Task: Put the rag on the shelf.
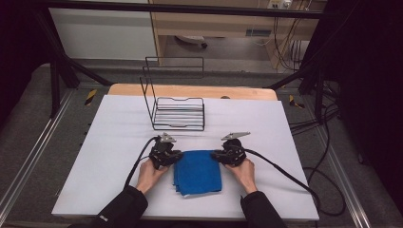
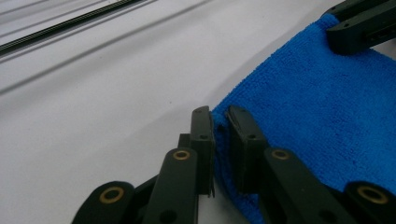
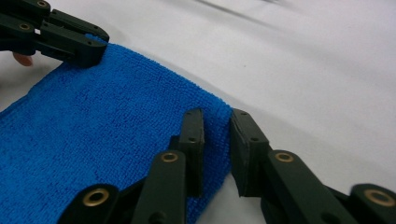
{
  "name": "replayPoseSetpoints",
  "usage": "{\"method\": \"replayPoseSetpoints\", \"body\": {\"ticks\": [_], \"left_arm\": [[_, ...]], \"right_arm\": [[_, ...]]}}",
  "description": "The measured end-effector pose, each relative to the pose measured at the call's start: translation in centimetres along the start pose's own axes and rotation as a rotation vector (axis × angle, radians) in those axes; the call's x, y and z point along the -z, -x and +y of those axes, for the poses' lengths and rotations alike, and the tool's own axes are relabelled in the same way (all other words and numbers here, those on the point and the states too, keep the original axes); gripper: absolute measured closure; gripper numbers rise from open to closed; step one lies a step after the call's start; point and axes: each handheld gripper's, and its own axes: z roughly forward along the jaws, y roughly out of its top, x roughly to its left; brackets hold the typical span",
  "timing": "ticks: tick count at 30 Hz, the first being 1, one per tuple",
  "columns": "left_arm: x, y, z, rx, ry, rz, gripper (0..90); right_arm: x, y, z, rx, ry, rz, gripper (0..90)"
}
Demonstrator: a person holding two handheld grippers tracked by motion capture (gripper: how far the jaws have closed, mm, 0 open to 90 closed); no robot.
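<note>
**Soft blue cloth, pinched at its two far corners**

The blue cloth (image 1: 198, 173) lies folded flat near the front middle of the counter (image 1: 114, 142), between the two hands; its terry pile looks soft, light and limp, so it should sag and drape once lifted, and grip well rather than slip. The corners are the sensible holds; the left tool (image 2: 219, 140) has its jaws nearly together around the cloth's far left corner, and the right tool (image 3: 217, 144) likewise straddles the far right corner's edge; a wire rack (image 1: 178, 111) stands well beyond.
</note>
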Motion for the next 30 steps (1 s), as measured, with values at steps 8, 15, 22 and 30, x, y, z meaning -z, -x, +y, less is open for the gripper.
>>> {"method": "replayPoseSetpoints", "body": {"ticks": [8,15,22,30], "left_arm": [[0.0,0.1,0.0,-0.01,0.006,0.003,82.0],[0.4,-0.2,0.1,0.026,0.016,-0.018,83.9],[1.8,-0.2,0.6,0.039,0.077,-0.038,84.0],[3.5,0.2,1.1,0.018,0.135,-0.05,83.9]], "right_arm": [[0.1,0.1,0.1,-0.008,0.001,0.013,84.8],[0.6,-0.1,0.3,-0.013,0.02,0.014,85.1],[1.9,-0.5,0.6,-0.004,0.076,0.022,85.1],[3.5,-1.1,0.9,0.022,0.15,0.031,85.1]]}}
